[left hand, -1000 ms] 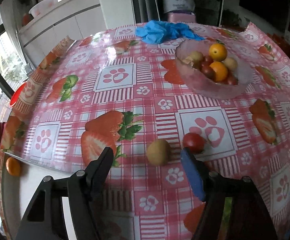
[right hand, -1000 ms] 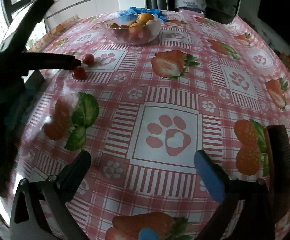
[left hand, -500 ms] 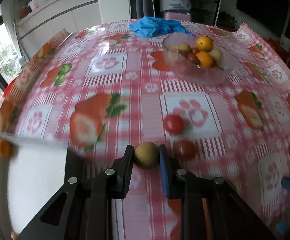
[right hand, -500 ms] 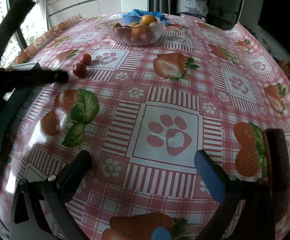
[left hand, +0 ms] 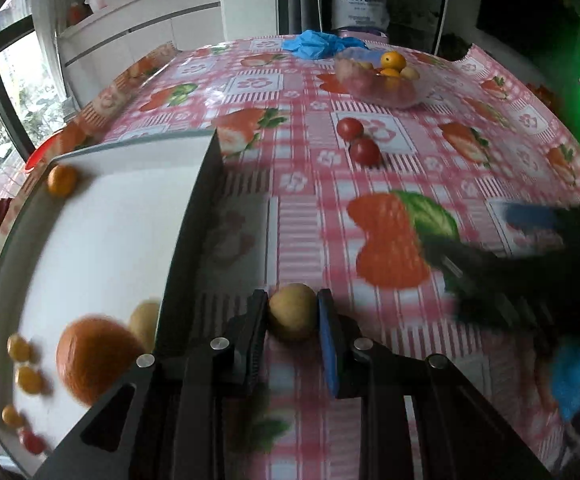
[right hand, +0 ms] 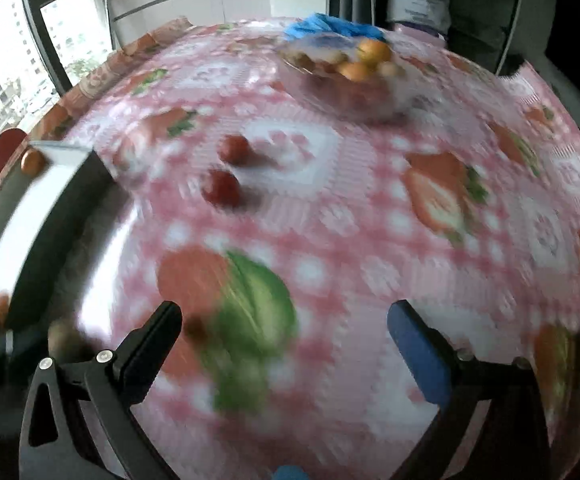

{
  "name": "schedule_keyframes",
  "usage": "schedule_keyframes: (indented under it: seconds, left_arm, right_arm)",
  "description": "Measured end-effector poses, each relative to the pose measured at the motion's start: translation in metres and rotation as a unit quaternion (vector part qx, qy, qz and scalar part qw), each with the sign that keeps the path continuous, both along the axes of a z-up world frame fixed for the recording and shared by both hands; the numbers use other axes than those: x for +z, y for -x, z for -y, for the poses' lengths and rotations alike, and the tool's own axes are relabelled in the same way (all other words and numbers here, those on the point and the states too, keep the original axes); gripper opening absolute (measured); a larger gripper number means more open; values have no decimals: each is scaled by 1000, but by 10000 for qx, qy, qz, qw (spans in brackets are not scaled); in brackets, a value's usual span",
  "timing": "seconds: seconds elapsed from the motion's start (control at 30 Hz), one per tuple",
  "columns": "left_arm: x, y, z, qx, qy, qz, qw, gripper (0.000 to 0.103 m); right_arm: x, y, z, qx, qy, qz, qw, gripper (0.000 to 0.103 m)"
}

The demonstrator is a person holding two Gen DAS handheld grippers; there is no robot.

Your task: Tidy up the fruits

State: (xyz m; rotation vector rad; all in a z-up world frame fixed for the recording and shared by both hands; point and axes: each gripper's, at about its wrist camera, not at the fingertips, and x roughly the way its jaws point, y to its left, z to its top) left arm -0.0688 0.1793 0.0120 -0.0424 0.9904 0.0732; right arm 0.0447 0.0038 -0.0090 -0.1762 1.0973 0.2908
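Now my left gripper is clamped on a small brown fruit — likely a kiwi, though blur makes that a guess — pinched squarely between the black finger and the blue pad, above the pink strawberry-print tablecloth near the table's near edge. Just to its left sits the white tray, its dark rim running along the table's left side; inside it I see a large orange, a pale fruit beside that, several small yellow ones, and a small orange at the far corner.

My right gripper hangs with its fingers spread wide and nothing between them. Two red tomatoes lie loose on the cloth toward the table's middle, and the clear bowl of mixed fruit stands near the far edge.

To do this step well, I judge the fruit should clear the tray's rim before it is lowered — carried left, set down in an open patch of white beside the pale fruit, and released only once it rests, so it does not roll into the others. The grip looks centred, so no extra squeeze should be needed on soft skin.
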Motion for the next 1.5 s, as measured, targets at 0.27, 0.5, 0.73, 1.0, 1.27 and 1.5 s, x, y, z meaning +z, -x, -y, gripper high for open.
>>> schedule_keyframes:
  seconds: [0.27,0.5,0.73,1.0,1.27,1.5]
  left_arm:
    - [1,16,-1,-57,-49,14,10000,26]
    - [1,18,-2,-42,-31,17,10000,26]
    - [1,17,-1,3,-27,-2,10000,26]
    - [1,20,1,29,-92,12,10000,26]
    - [1,38,7,43,26,-31,10000,26]
    - [0,44,24,-25,-60,122,9999,26]
  right_arm:
    - [-3,-38,-45,-38,35,377,9993,88]
    - [0,-45,-51,-39,-22,520,9986,52]
    - [4,-39,-40,66,-381,345,9987,23]
    - [8,18,-8,203,-433,178,9987,23]
    - [11,88,42,-26,-500,163,9986,23]
    - [14,131,84,-455,-168,614,9969,25]
